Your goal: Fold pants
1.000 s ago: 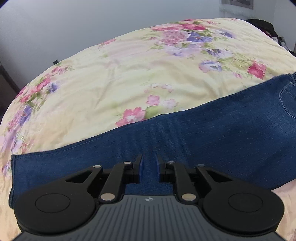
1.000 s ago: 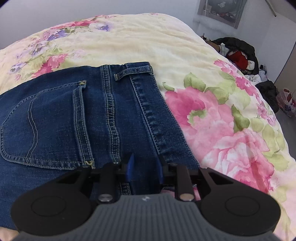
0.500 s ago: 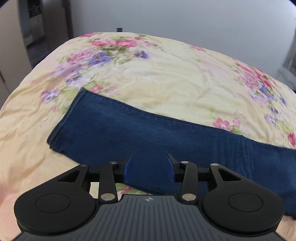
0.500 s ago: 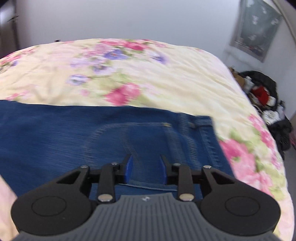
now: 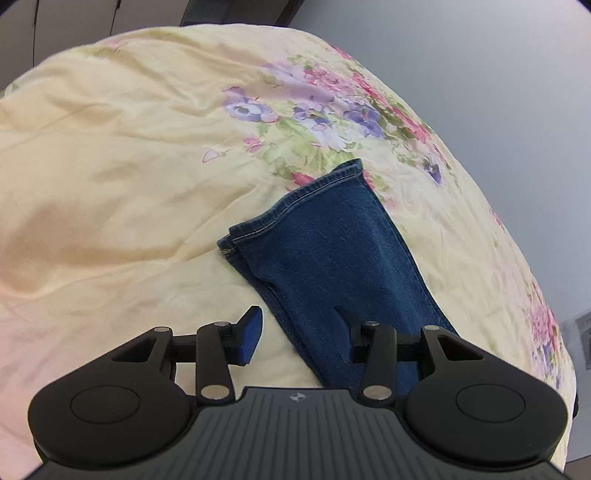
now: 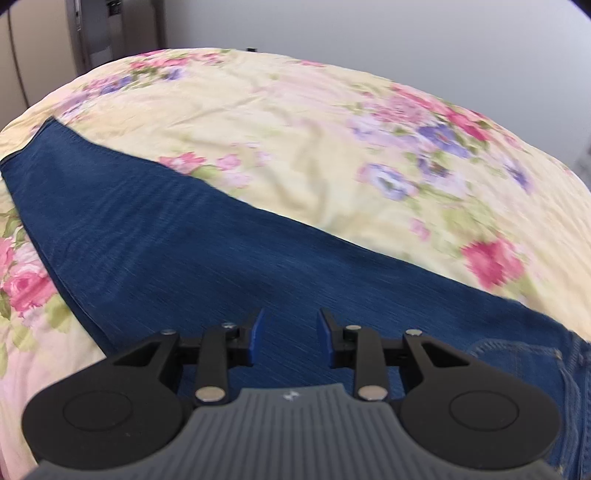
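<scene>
Blue jeans lie flat on a floral bedspread, folded lengthwise with one leg on the other. In the left wrist view the hem end points away and my left gripper is wide open above the leg's near edge, empty. In the right wrist view the jeans stretch from the hem at upper left to a back pocket at lower right. My right gripper is open and empty over the thigh part.
The yellow bedspread with pink and purple flowers covers the whole bed. A grey wall stands behind. Dark furniture or a door shows at the far left beyond the bed's edge.
Both grippers swung left along the jeans. The left one now looks at the hem end and has opened wider. The right one moved from the waistband and pocket to the leg.
</scene>
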The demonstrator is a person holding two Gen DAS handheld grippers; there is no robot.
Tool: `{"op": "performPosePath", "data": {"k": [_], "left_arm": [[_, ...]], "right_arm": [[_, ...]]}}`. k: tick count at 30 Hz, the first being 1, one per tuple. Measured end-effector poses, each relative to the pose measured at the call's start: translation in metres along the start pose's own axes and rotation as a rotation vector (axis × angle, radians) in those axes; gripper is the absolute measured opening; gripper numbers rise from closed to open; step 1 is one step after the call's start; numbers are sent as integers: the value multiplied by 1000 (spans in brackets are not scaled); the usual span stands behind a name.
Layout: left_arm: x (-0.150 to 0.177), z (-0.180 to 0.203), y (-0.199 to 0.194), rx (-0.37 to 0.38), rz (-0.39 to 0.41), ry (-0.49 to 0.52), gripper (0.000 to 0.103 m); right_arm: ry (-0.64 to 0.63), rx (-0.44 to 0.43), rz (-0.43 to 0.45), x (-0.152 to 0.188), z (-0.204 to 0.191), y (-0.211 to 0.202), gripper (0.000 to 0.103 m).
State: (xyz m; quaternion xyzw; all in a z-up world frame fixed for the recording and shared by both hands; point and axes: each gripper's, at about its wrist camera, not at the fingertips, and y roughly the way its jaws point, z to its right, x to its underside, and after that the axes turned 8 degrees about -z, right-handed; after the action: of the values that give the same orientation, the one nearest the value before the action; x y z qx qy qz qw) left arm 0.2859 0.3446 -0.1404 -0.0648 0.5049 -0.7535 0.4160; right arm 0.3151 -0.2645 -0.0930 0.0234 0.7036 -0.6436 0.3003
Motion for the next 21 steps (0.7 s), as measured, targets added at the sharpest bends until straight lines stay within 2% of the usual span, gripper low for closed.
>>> {"op": "performPosePath", "data": {"k": [4,7,12,13,14,18,21], "left_arm": [[-3,-14,19,22,11,-28,50],[-7,-14,27,18,37,-5,48],[-14,-14,40,0,65,-9,36],[-14,-14,41,5,70,-10,28],[-14,-14,41,8,76,-9,26],[-13,-10,40,-7,96,29,21],[-14,-5,39,-22,100,46,18]], "right_arm": [[-62,-29,-21,-22,-28,25,23],[-92,-53,-37,-38,-45,43,16],[-103,-61,-35,-69,-65,76,11],[-91,-62,-31,-77,-67,83,9],[-80,-60,-28,-84,-69,90,9],[-34,-42,-23,-109,-71,114,8],[-2,-20,-52,-119,-68,131,2]]}}
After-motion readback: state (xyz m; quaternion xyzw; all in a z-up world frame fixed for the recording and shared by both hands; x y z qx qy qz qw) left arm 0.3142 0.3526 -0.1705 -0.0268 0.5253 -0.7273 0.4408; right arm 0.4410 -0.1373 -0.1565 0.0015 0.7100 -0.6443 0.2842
